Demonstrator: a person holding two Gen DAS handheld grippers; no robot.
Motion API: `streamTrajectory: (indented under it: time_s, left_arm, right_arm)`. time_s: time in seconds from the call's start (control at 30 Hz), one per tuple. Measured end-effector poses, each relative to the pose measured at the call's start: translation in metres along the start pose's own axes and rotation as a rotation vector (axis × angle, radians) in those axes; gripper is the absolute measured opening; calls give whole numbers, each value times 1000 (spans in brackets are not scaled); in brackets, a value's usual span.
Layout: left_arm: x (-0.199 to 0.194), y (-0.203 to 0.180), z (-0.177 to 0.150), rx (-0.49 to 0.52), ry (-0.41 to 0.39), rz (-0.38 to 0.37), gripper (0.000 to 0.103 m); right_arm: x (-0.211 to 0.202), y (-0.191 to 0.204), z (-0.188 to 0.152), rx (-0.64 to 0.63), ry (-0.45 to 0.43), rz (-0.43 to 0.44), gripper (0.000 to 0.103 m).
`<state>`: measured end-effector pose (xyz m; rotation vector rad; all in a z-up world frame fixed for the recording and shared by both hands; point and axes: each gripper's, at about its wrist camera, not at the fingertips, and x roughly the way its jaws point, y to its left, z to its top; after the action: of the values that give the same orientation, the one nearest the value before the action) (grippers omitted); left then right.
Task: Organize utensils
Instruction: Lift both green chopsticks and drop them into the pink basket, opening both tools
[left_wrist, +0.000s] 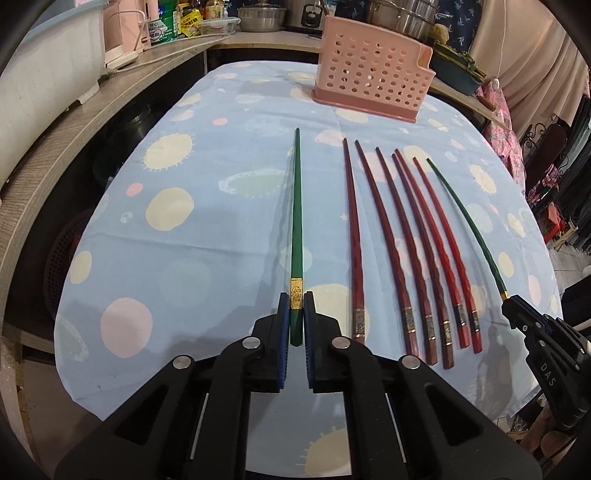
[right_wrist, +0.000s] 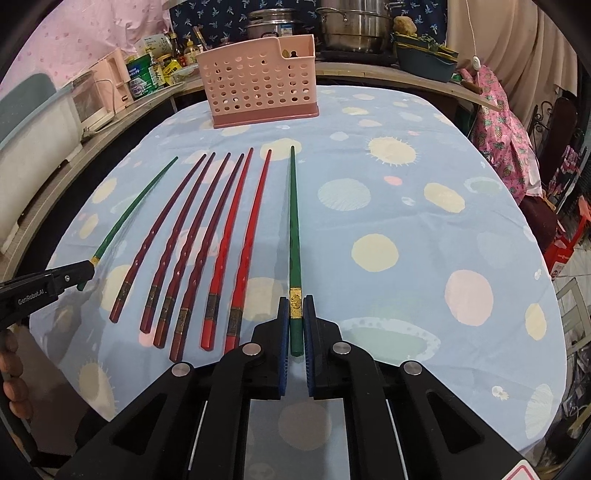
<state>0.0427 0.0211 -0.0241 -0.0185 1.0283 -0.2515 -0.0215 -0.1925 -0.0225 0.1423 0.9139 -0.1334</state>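
Observation:
My left gripper (left_wrist: 295, 303) is shut on the thick end of a green chopstick (left_wrist: 296, 221) that points away over the table. My right gripper (right_wrist: 295, 308) is shut on a second green chopstick (right_wrist: 293, 229) in the same way. Each gripper shows at the edge of the other's view: the right gripper (left_wrist: 511, 301) at the right, the left gripper (right_wrist: 86, 271) at the left. Between them several red and dark red chopsticks (left_wrist: 406, 251) (right_wrist: 207, 240) lie side by side on the cloth. A pink perforated utensil holder (left_wrist: 373, 77) (right_wrist: 258, 85) stands at the far end.
The table has a light blue cloth with pale circles (left_wrist: 207, 240) (right_wrist: 424, 258). A wooden counter (left_wrist: 74, 122) curves around the left and back with steel pots (right_wrist: 351, 26), bottles and appliances. Chairs and clothes (right_wrist: 506, 129) stand at the right.

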Motion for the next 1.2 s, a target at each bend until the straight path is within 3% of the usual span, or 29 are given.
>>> streamTrajectory:
  time_s: [0.77,1.2]
  left_arm:
    - [-70,-11,95,1,-242,-20,7]
    - [-98,-18,158,-6,-352,-33,7]
  right_arm:
    - [-72,-22,105,54,-294,29,7]
    - [-93,-34,152,92,-391,52,7]
